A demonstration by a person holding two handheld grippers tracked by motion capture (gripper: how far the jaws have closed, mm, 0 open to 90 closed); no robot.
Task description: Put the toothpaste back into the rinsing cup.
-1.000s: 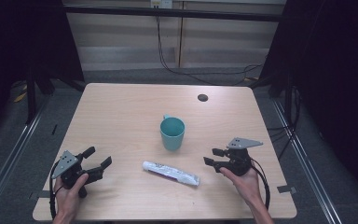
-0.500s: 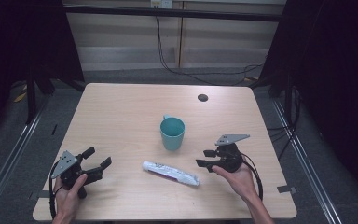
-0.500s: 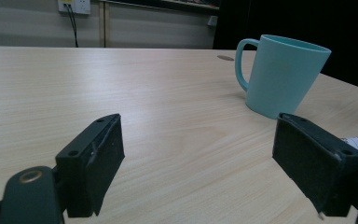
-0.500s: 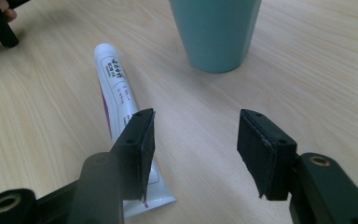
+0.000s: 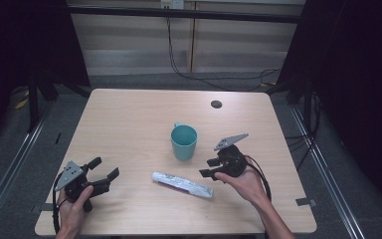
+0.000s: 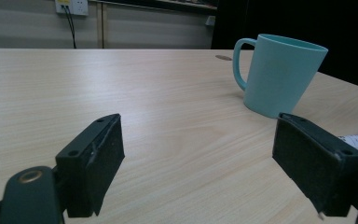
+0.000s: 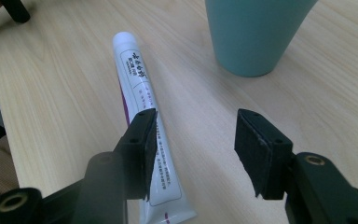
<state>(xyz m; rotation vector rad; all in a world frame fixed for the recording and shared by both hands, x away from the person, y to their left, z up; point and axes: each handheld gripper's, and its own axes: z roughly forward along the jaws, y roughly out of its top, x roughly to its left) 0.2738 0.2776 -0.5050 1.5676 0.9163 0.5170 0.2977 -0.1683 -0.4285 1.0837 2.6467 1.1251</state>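
A teal mug (image 5: 184, 141) stands upright near the table's middle, handle toward the far side; it also rises ahead in the left gripper view (image 6: 279, 74) and at the top of the right gripper view (image 7: 256, 32). A white and purple toothpaste tube (image 5: 182, 184) lies flat in front of the mug. In the right gripper view the tube (image 7: 142, 116) runs under the left jaw. My right gripper (image 5: 208, 168) (image 7: 193, 149) is open, just above the tube's right end. My left gripper (image 5: 104, 168) (image 6: 200, 163) rests open at the front left, nothing between its jaws.
The wooden table (image 5: 129, 119) has a small dark round disc (image 5: 216, 104) near its far right corner. Cables (image 5: 179, 55) hang behind the far edge. Dark frames and floor surround the table on both sides.
My right gripper has moved left and a little away from me, toward the tube's right end and closer to the mug. The left gripper has stayed put.
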